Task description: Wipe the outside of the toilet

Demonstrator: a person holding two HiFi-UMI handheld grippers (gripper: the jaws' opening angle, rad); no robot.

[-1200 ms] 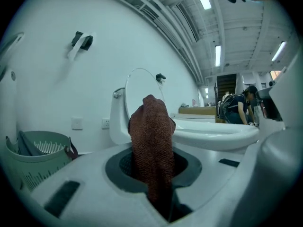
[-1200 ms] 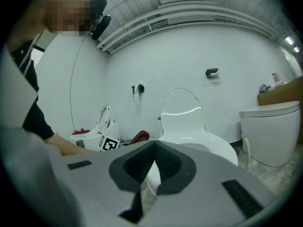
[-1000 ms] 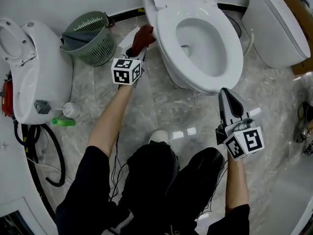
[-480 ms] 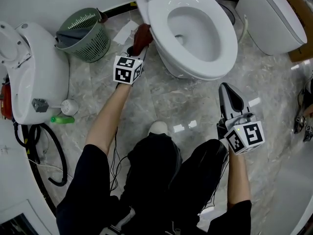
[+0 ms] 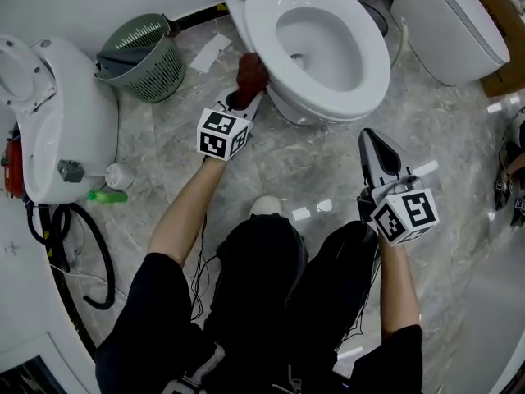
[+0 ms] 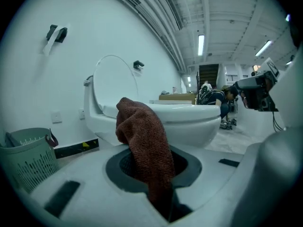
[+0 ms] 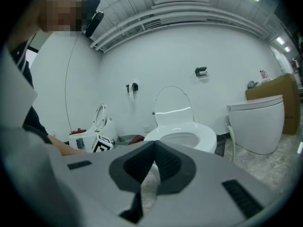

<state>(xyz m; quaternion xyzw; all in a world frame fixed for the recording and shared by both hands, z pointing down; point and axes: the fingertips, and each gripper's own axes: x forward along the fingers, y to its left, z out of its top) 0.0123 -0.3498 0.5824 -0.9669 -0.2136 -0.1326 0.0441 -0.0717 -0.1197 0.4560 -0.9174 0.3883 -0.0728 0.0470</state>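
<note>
Jaws pressed together and empty on your right gripper, low over the marbled floor. Your left gripper pinches a reddish-brown cloth, held against the outside of the toilet bowl, under its left rim. Green basket stands beyond, near the wall.

light: bright overhead strip lights; glare on floor; fisheye edges dark, warped
</note>
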